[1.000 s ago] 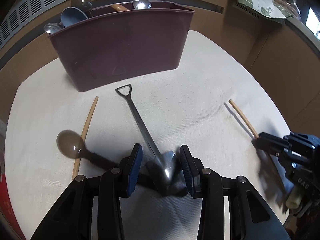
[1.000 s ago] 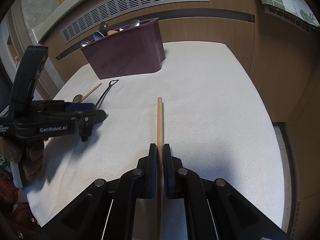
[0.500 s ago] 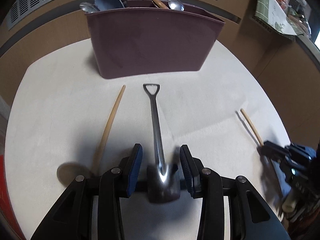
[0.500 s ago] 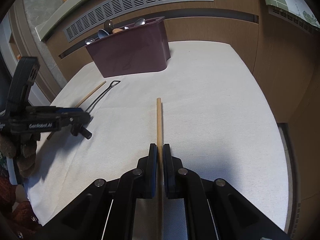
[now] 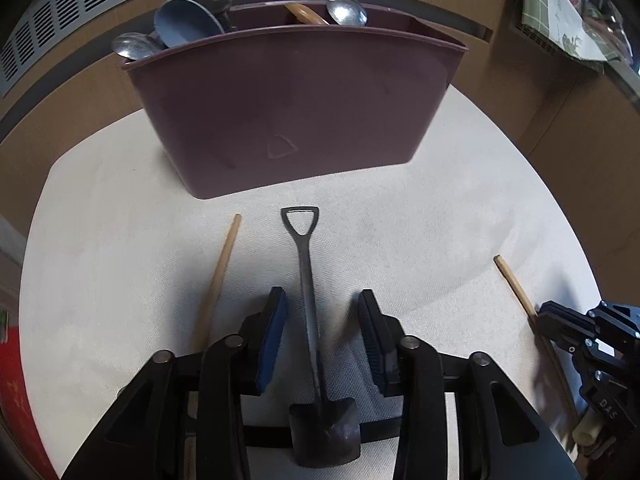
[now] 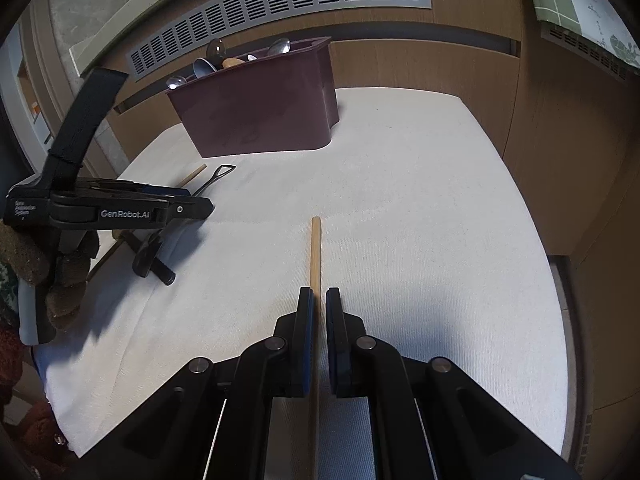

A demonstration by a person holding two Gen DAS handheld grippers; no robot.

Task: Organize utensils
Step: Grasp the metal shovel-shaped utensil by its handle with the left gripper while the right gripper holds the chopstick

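Observation:
A shovel-shaped metal spoon lies on the white cloth, handle toward the maroon utensil holder. My left gripper is open, its pads either side of the spoon's shaft without touching it. A wooden-handled spoon lies just left of it. My right gripper is shut on a wooden stick-like handle that points forward over the cloth. The right gripper also shows in the left wrist view. The left gripper shows in the right wrist view.
The holder holds several spoons and stands at the back of the cloth-covered table. Wooden panels with a vent grille rise behind it. The table edge drops off at the right.
My left gripper has slid forward along the shovel spoon, from its bowl to its shaft, nearer the holder. The right gripper keeps hold of the wooden stick, little moved.

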